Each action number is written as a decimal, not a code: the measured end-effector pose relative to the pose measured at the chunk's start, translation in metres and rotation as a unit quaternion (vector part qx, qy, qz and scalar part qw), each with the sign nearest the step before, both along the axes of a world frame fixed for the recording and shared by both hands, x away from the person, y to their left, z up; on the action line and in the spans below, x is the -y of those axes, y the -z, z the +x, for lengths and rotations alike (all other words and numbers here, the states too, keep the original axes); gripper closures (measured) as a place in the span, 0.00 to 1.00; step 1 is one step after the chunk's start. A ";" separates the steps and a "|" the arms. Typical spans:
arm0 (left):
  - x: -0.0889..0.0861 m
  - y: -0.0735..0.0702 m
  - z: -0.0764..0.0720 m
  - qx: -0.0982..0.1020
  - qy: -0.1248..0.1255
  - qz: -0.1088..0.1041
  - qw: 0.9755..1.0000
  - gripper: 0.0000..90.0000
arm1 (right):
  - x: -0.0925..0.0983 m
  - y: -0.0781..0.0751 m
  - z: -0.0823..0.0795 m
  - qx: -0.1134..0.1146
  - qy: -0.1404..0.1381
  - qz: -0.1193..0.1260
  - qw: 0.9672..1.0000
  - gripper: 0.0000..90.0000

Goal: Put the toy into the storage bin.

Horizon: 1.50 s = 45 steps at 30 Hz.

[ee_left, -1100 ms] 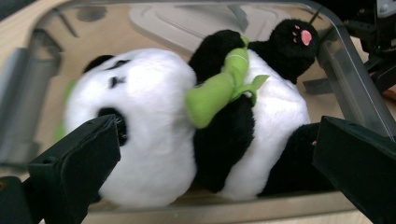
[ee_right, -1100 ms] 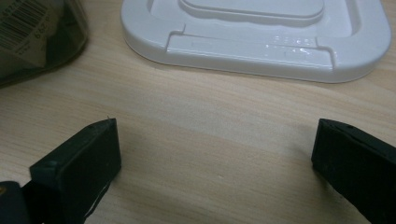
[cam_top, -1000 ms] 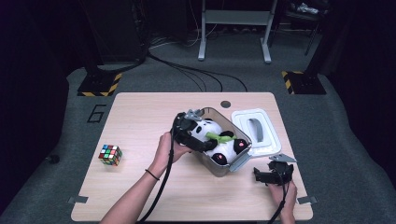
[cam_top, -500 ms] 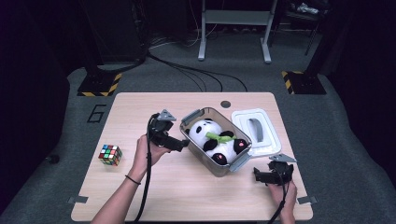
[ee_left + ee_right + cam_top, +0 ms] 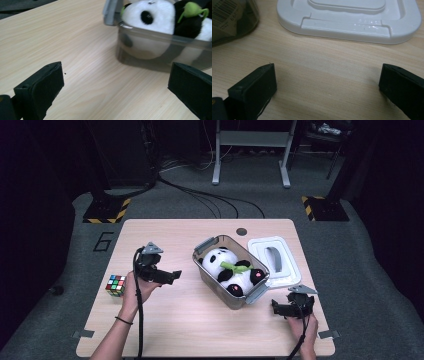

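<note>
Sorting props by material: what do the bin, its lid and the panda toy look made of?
The bin looks like clear, smoke-tinted hard plastic: the toy shows through its glossy wall. The lid seems white moulded plastic, smooth with shiny highlights. The panda toy looks like soft plush fabric with a fuzzy, matte surface, though its filling can't be judged.

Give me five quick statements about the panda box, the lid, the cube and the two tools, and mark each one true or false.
1. The plush panda lies inside the clear box. True.
2. The white lid sits closed on the box. False: it lies on the table beside the box.
3. The left tool is open and holds nothing. True.
4. The right tool grips the lid. False: its jaws are open, short of the lid.
5. The colour cube is inside the box. False: it sits on the table near the person's left hand.
</note>
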<state>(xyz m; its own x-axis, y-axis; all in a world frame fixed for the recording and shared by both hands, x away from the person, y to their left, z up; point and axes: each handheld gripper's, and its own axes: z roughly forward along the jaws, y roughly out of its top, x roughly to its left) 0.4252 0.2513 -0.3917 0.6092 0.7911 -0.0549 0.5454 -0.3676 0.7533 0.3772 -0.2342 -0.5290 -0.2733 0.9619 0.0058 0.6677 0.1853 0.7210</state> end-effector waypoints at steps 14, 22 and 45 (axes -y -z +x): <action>-0.077 0.019 -0.011 0.004 -0.108 -0.001 0.994 0.00 | 0.000 0.000 0.000 0.000 0.000 0.000 1.000 0.00; -0.120 0.044 -0.012 0.001 -0.176 0.007 0.984 0.00 | 0.000 0.000 0.000 0.000 0.001 0.000 1.000 0.00; -0.153 0.111 -0.009 -0.044 -0.216 -0.001 0.975 0.04 | 0.000 0.000 0.000 0.000 0.002 0.000 1.000 0.00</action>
<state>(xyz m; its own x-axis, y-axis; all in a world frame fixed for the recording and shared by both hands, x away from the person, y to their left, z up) 0.4161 0.4040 -0.5023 0.2118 0.9728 -0.0942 0.7121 -0.0876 0.6965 0.3773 -0.2341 -0.5290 -0.2702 0.9628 0.0065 0.6686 0.1828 0.7208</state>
